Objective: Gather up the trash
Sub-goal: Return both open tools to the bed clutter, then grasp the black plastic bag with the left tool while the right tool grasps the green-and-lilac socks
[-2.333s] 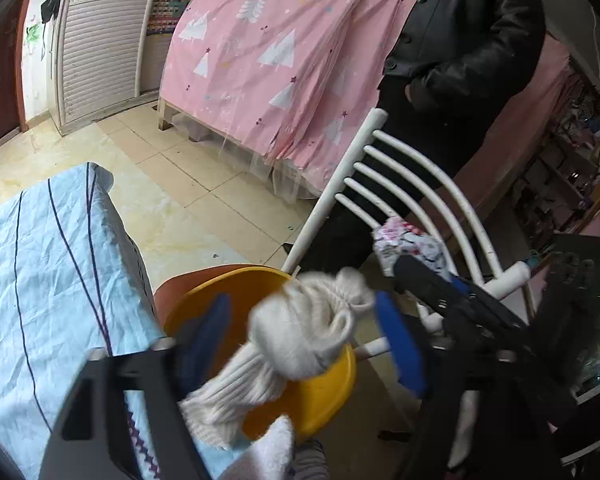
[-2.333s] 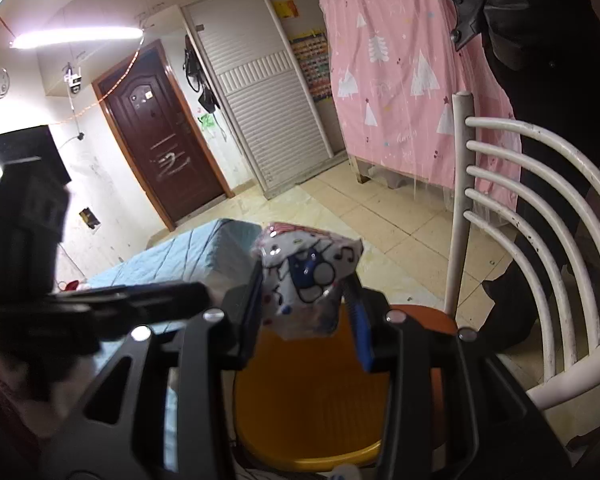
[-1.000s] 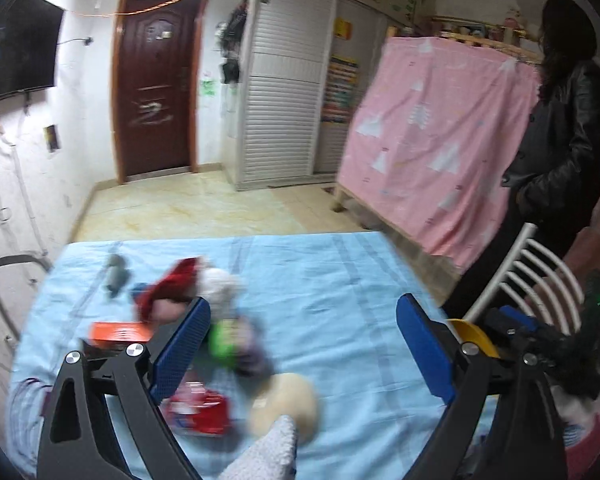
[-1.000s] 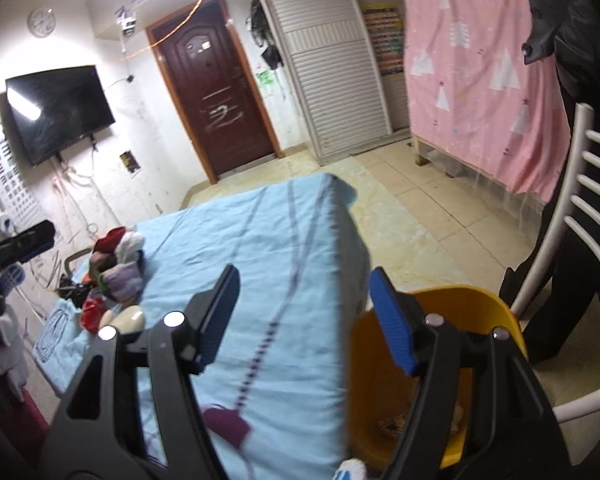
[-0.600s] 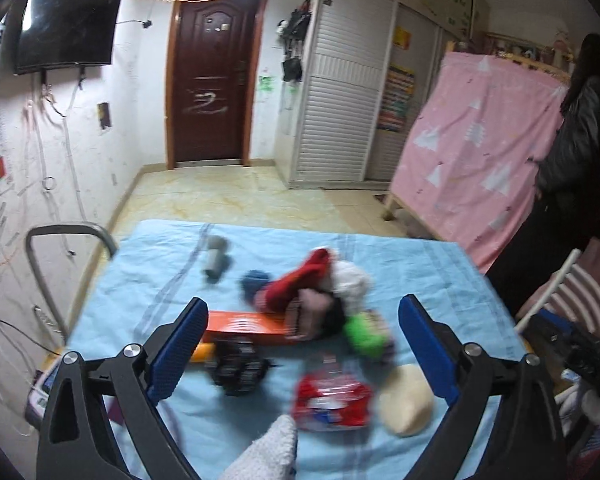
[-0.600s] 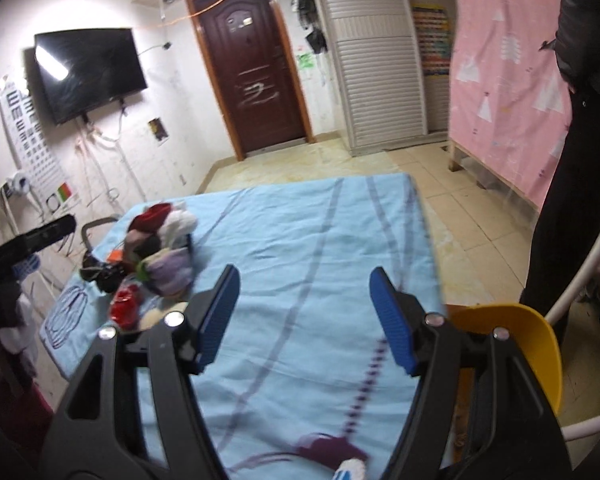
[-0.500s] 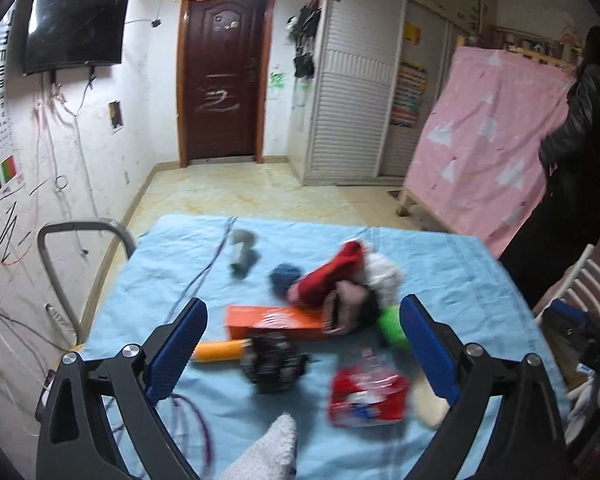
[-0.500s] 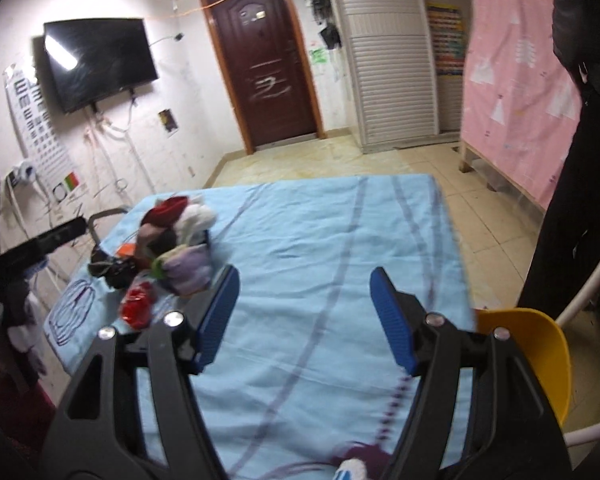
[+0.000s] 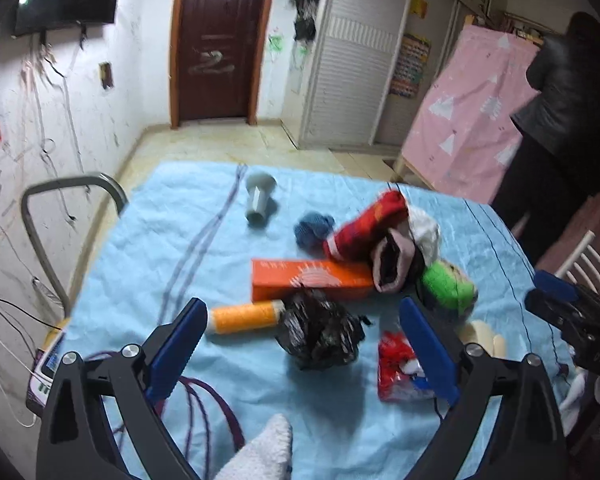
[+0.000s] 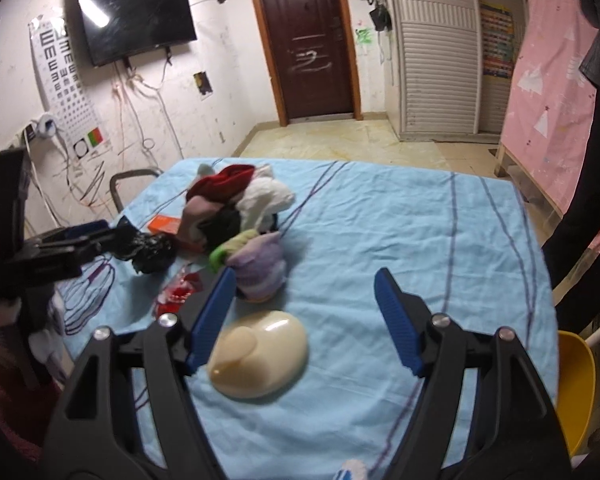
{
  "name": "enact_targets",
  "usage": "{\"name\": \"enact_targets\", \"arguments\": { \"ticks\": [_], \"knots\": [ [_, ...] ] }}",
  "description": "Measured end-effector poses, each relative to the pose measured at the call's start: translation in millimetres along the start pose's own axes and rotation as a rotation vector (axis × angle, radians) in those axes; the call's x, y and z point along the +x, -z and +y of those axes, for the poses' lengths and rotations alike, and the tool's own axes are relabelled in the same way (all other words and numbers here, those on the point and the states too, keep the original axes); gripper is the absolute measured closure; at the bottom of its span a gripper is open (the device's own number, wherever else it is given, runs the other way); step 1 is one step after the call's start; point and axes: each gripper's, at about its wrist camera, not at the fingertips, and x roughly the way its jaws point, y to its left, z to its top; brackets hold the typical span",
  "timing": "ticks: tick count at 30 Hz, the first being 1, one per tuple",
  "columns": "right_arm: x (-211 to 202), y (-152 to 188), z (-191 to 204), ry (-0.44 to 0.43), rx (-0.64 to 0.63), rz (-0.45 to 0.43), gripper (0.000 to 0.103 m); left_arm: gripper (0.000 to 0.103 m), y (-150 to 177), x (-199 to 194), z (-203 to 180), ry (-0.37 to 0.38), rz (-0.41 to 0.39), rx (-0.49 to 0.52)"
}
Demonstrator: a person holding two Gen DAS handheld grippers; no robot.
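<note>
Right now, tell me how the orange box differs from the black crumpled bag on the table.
The orange box is a long, flat-sided carton with crisp edges; the black crumpled bag is a shapeless, wrinkled wad. The orange box is bright with pale print; the bag is dark and glossy. The box lies farther from the left gripper. Both rest on the blue cloth.

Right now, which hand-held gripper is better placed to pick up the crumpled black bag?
Left. The left hand-held gripper is open with the crumpled black bag between its fingers. The right hand-held gripper, also open, faces the cream object.
</note>
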Motion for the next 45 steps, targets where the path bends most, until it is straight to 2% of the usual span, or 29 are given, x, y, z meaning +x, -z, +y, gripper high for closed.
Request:
{"name": "enact_targets", "arguments": {
  "ticks": [2, 5, 7, 8, 12, 14, 18, 29, 33, 34, 35, 37, 39, 45],
  "knots": [
    [5, -1, 7, -0.013, -0.017, 0.008, 0.029, 0.016, 3, 4, -3, 0.000, 0.013, 0.016],
    [13, -2, 16, -0.030, -0.039, 0.019, 0.027, 0.027, 6, 9, -7, 0.020, 0.034, 0.029],
    [18, -3, 20, -0.039, -0.050, 0.026, 0.027, 0.045, 8, 15, -8, 0.026, 0.050, 0.030],
    [21, -5, 24, -0.046, -0.060, 0.031, 0.027, 0.048, 9, 19, -8, 0.032, 0.062, 0.028],
    [28, -8, 33, -0.066, -0.086, 0.044, 0.026, 0.075, 13, 30, -8, 0.064, 0.084, 0.023],
    [35, -10, 37, -0.075, -0.093, 0.055, 0.024, 0.080, 14, 33, -7, 0.092, 0.085, 0.020],
    [47, -11, 42, -0.084, -0.099, 0.077, 0.023, 0.083, 12, 30, -1, 0.147, 0.076, -0.010],
    [72, -18, 46, -0.048, -0.093, 0.140, 0.023, 0.083, 0, -5, 11, 0.152, -0.027, -0.039],
    [79, -16, 45, -0.025, -0.085, 0.165, 0.043, 0.083, -3, -17, 9, 0.144, -0.064, -0.029],
    [80, -16, 44, -0.023, -0.080, 0.171, 0.052, 0.083, -3, -19, 9, 0.143, -0.070, -0.026],
    [83, -15, 42, -0.021, -0.071, 0.180, 0.058, 0.083, -4, -22, 8, 0.142, -0.076, -0.023],
    [83, -14, 39, -0.017, -0.062, 0.182, 0.077, 0.083, -4, -26, 7, 0.146, -0.083, -0.019],
    [80, -14, 36, -0.006, -0.053, 0.167, 0.081, 0.083, -3, -30, 5, 0.137, -0.094, -0.009],
    [49, -13, 26, -0.001, -0.024, 0.095, 0.081, 0.083, -2, -41, 1, 0.139, -0.122, 0.003]
  ]
}}
